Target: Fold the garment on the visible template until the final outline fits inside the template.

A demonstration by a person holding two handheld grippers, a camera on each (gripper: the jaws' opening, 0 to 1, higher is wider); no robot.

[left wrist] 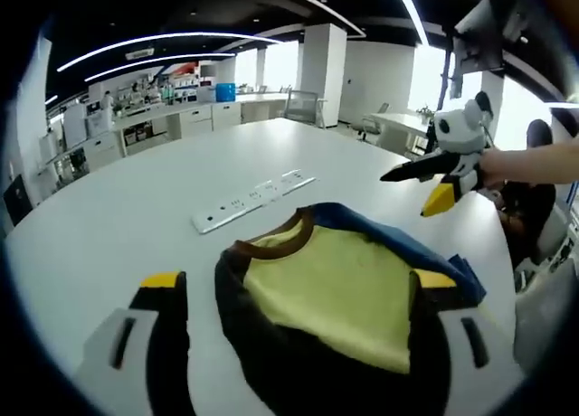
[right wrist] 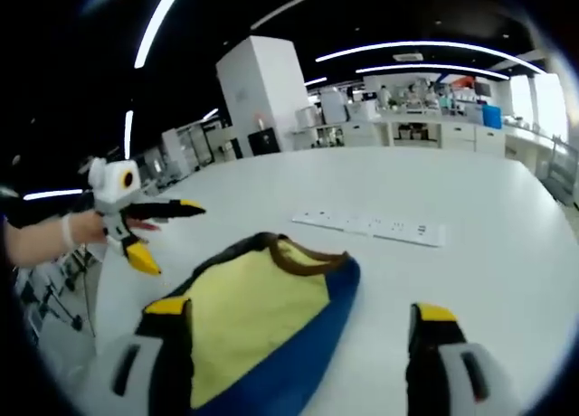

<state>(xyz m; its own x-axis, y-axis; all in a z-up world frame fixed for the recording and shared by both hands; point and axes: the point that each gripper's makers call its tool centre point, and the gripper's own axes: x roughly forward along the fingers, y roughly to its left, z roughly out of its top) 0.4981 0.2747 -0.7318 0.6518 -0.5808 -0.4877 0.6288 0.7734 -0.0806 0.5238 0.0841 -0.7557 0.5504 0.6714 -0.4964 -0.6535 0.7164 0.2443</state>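
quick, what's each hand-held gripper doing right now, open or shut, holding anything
Left hand-held gripper: open, jaws either side of the folded garment, holding nothing.
Right hand-held gripper: open, holding nothing, over the garment's blue edge.

Soft matt yellow-and-blue cloth garment with brown ribbed collar lying on smooth, faintly glossy white table, beside white plastic socket strip

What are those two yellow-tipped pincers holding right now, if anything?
Nothing. The left gripper and right gripper hover open above the folded yellow-and-blue garment, jaws empty.
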